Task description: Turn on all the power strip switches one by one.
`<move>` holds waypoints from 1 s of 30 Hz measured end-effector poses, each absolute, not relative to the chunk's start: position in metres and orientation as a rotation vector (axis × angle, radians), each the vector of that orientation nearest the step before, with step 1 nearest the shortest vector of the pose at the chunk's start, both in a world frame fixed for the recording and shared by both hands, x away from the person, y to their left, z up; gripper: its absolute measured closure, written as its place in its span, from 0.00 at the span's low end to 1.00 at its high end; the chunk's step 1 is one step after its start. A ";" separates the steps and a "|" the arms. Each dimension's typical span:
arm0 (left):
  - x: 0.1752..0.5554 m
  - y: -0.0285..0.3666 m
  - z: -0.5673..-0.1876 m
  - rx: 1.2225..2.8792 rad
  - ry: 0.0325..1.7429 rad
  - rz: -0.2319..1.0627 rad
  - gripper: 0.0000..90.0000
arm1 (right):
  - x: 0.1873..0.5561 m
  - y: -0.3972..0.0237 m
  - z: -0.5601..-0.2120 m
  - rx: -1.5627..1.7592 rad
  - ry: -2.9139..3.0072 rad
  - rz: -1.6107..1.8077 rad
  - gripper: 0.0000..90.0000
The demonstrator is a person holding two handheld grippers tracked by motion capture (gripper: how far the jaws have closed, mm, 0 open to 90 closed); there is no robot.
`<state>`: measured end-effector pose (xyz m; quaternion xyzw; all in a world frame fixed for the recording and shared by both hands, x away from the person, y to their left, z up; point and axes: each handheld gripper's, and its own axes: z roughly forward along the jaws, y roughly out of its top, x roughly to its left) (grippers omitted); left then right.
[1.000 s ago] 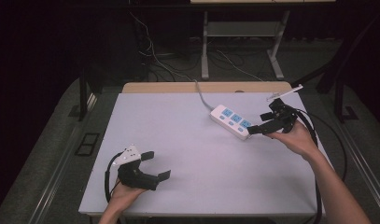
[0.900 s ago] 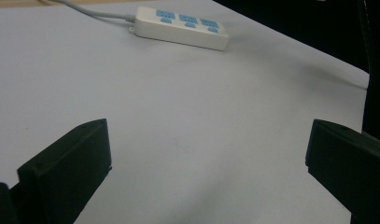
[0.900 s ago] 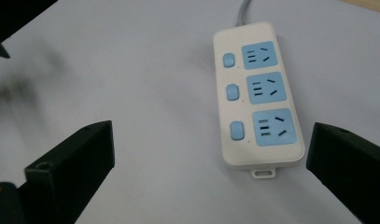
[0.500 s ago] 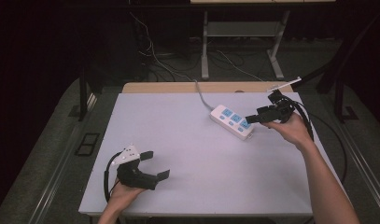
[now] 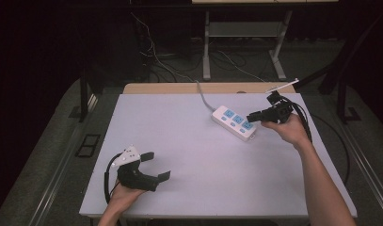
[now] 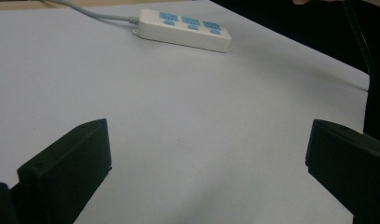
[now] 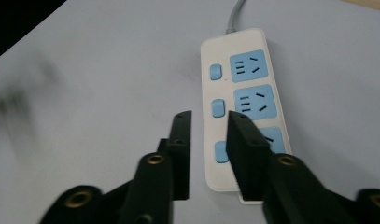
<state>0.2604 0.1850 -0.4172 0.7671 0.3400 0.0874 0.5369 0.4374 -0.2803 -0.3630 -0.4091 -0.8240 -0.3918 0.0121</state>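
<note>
So the power strip (image 5: 235, 122) is lying flat on the white surface (image 5: 203, 155), up in the far right part, not far from the far edge. Its long axis runs diagonal: the cord end points toward the far edge and a bit left, with the grey cord (image 5: 203, 96) leaving over that edge, and the other end points toward the near right corner. White body with three blue sockets in a row along its length, each with a small blue switch next to it; you can see that best in the right gripper view (image 7: 246, 112), where the strip runs straight away from the camera with the cord at the top.

The right hand-held gripper (image 5: 249, 117) is right over the end of the strip away from the cord, pointing left across it. Its jaws have just been closing and now stand close together with a narrow gap. They hover over the switch side of the strip, and nothing is clamped between them as far as I can tell.

The left hand-held gripper (image 5: 156, 165) sits near the near left corner of the surface, well apart from the strip, jaws wide open with nothing in them, aimed at the strip across the surface (image 6: 187, 28)
</note>
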 end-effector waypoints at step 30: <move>0.260 0.185 -0.417 1.828 0.802 0.209 0.00 | 0.456 -0.259 -0.412 -1.222 -2.598 -1.059 1.00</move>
